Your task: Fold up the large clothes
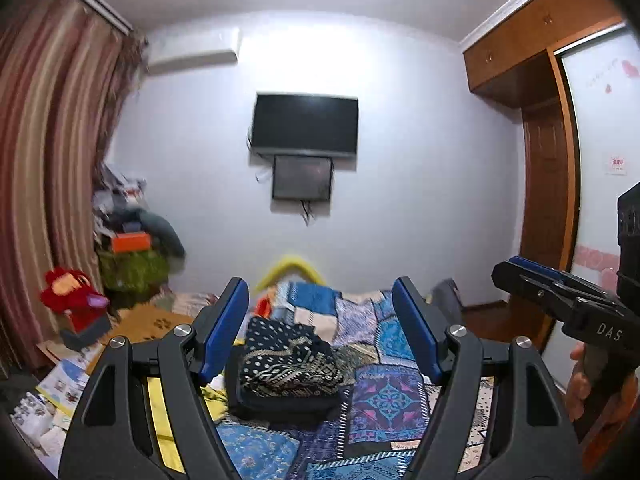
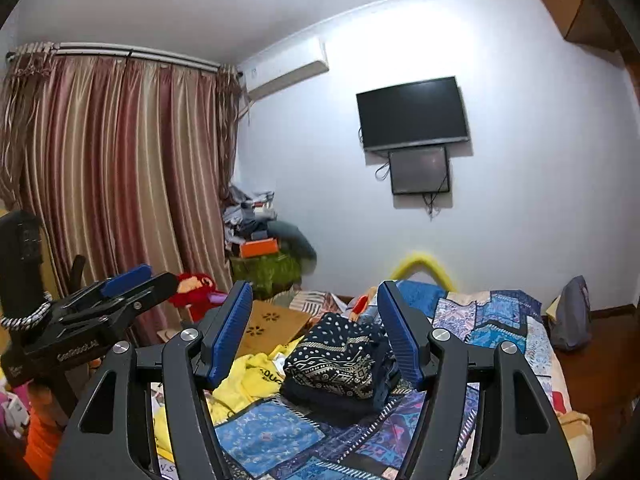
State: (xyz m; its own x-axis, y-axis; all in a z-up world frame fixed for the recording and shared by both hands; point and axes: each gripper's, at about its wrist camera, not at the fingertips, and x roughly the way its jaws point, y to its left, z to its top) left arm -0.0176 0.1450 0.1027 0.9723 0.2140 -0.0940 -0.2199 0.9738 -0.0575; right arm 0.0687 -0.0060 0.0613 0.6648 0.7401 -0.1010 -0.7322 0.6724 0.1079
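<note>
Bedroom clutter frames everything, and I work over a bed (image 1: 384, 396) spread with a blue patchwork quilt. Nearest me, my left gripper (image 1: 320, 328) has its jaws standing apart with nothing between the pads; my right gripper (image 2: 314, 328) is likewise parted and empty. Both point level across the bed, raised above it rather than down at the cloth.

Just past the fingertips sits a folded stack of dark patterned clothes (image 2: 340, 364), already squared up and resting on the quilt. From the left gripper it lies ahead and slightly left of centre; from the right, nearly dead ahead.

A crumpled yellow garment (image 2: 248, 380) lies touching the stack's left side, low and to the left. I judge that is the next piece to fold, and my left gripper is the nearer one. Its long axis I can't make out, since much of it hides behind the gripper frame. Reaching it means dropping down beside the stack without knocking it.

Farther off, a brown cardboard sheet (image 2: 272, 320) lies by the bed's left edge, a red plush toy (image 2: 196, 288) by the curtain (image 2: 120, 180), and a dark television (image 2: 412, 114) hangs on the far wall.
</note>
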